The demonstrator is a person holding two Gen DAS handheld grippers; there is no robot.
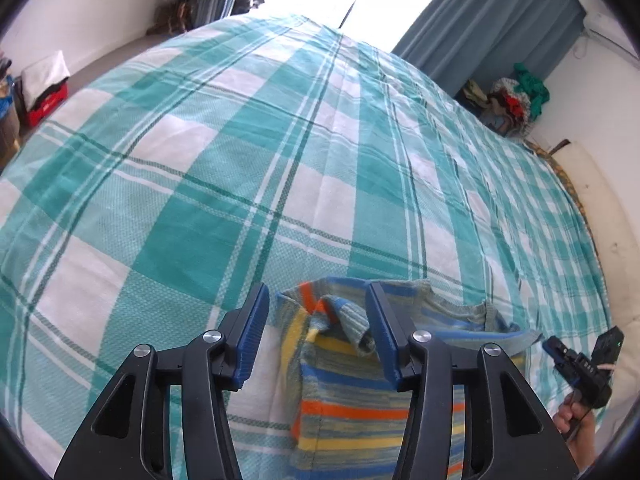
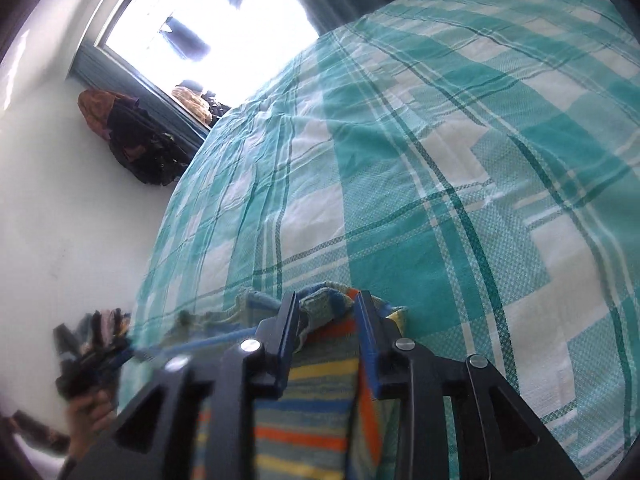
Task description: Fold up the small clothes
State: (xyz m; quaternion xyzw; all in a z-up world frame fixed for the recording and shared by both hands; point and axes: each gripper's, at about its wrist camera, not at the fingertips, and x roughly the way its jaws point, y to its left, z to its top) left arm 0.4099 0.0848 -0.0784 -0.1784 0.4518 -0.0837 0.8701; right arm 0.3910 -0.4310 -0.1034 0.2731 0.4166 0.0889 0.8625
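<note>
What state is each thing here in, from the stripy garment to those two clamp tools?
Striped garment: lying on the bed, top edge rumpled and partly turned over.
Left hand-held gripper: open, fingers astride the rumpled edge, not pressing it.
Right hand-held gripper: partly open, bunched cloth between its fingers.
Checked bedspread: spread flat, lightly creased.
Curtain: drawn aside.

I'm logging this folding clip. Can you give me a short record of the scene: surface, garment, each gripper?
surface: teal and white checked bedspread
garment: small striped top, lying on the bedspread, top edge bunched
left gripper: open, bunched edge between its jaws, pads not pressing
right gripper: open, a fold of the garment between its jaws
background: clothes pile by a curtain
</note>
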